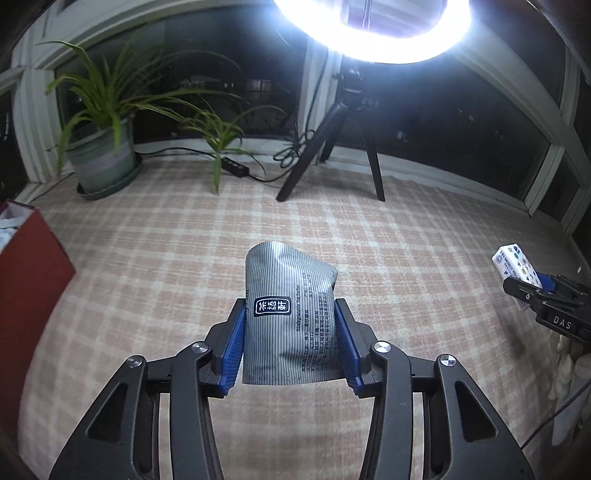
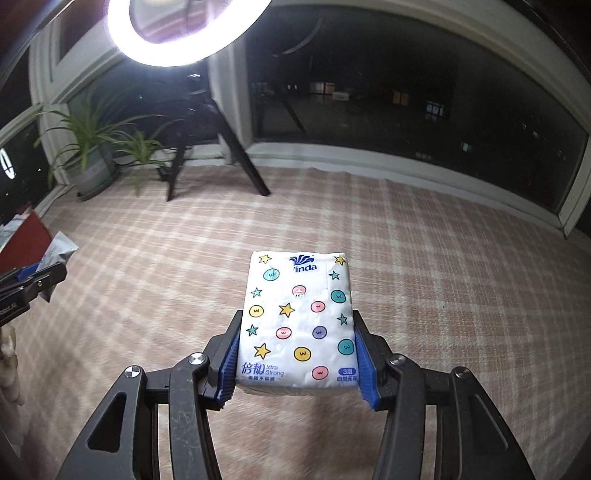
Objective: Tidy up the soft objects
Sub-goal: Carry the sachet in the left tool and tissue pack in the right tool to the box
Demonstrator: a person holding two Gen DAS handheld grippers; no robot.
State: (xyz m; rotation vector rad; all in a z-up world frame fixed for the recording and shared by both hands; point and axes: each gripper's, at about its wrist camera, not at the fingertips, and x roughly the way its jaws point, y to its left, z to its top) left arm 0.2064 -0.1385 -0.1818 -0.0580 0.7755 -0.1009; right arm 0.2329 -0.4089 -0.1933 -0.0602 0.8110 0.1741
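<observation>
two tools (image 1: 290, 334) (image 2: 297, 347) loaded | left: tea pouch (image 1: 290, 314) | right: tissue pack (image 2: 299, 321)

The left hand-held gripper (image 1: 290, 332) clamps a grey striped tea pouch (image 1: 290, 314) (its top crumpled) above a pink plaid blanket (image 1: 166, 251). Far left stands a potted plant (image 1: 103, 147); at right, the right hand-held gripper (image 1: 532, 286) grips a tissue pack (image 1: 515, 264).

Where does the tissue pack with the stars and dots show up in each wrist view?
Left wrist view: tissue pack at the far right edge, held in the right gripper.
Right wrist view: tissue pack at lower centre, clamped between the blue pads.
Shared landmark: ring light on its black tripod.
</observation>
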